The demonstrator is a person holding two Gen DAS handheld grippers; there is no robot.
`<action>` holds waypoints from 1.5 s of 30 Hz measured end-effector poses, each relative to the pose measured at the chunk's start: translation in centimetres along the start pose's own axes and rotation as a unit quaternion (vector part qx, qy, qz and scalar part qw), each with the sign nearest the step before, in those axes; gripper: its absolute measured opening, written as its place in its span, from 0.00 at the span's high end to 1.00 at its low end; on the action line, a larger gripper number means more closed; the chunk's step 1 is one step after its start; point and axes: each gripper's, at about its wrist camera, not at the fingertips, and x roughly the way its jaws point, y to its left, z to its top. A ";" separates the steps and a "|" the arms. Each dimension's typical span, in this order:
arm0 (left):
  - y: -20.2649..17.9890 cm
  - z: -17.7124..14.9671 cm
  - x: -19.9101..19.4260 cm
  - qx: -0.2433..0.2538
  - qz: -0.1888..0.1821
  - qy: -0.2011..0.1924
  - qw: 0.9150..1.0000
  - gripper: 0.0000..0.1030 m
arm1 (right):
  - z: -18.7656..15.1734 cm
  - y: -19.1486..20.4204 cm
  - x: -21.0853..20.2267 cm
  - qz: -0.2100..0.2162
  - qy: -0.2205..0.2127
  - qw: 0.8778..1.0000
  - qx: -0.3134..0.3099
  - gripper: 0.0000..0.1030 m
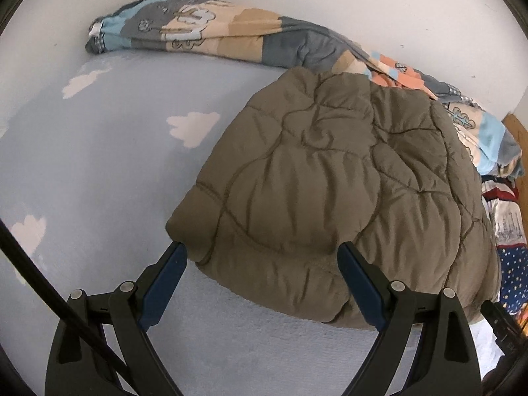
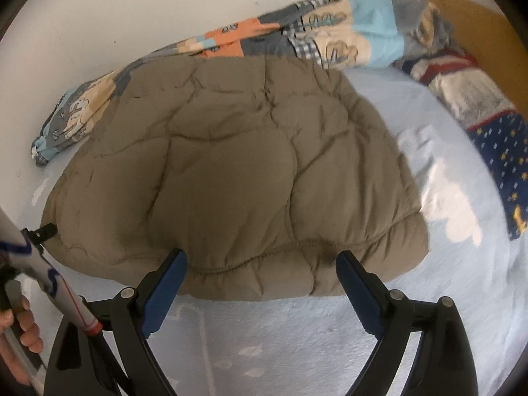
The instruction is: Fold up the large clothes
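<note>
Padding and loft mark the olive quilted jacket (image 1: 330, 191) as a soft, bulky thing: light for its bulk, I judge, springy rather than stiff, and likely to puff back open after a fold unless it is pressed flat. Its shell looks smooth and may slide between the pads, so a pinch on a thin single layer would hold poorly.

It lies as a rounded, already doubled bundle on the pale blue bed (image 1: 99, 165) with white cloud shapes. In the left wrist view it fills the picture from the centre out to 3 o'clock; in the right wrist view it sits at centre, reaching toward 10 o'clock. A patterned blanket (image 1: 204, 29) is bunched along the wall at 12 o'clock, touching the jacket's far edge, and a star-print cloth (image 2: 495, 151) lies at 3 o'clock in the right wrist view.

Both grippers stand wide and hold nothing. The left gripper (image 1: 262, 257) hangs over the jacket's near edge, and the right gripper (image 2: 262, 257) frames the gathered hem seam (image 2: 250, 257) between its fingers (image 2: 165, 283); I cannot tell whether either touches the cloth.

The best hold, as I see it, is that gathered hem or a near corner, where stitching and elastic give a firmer ridge. A deep bite through both layers should carry it over without slipping.
</note>
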 end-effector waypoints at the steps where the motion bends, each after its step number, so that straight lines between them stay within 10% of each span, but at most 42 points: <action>1: -0.1 0.1 0.0 0.005 0.002 -0.001 1.000 0.11 | -0.1 0.3 0.1 -0.005 -0.001 1.000 -0.009 0.08; 45: -4.2 -0.8 -1.5 0.116 0.038 -0.063 0.990 0.11 | -0.3 4.3 -2.4 -0.082 -0.081 0.987 -0.112 0.08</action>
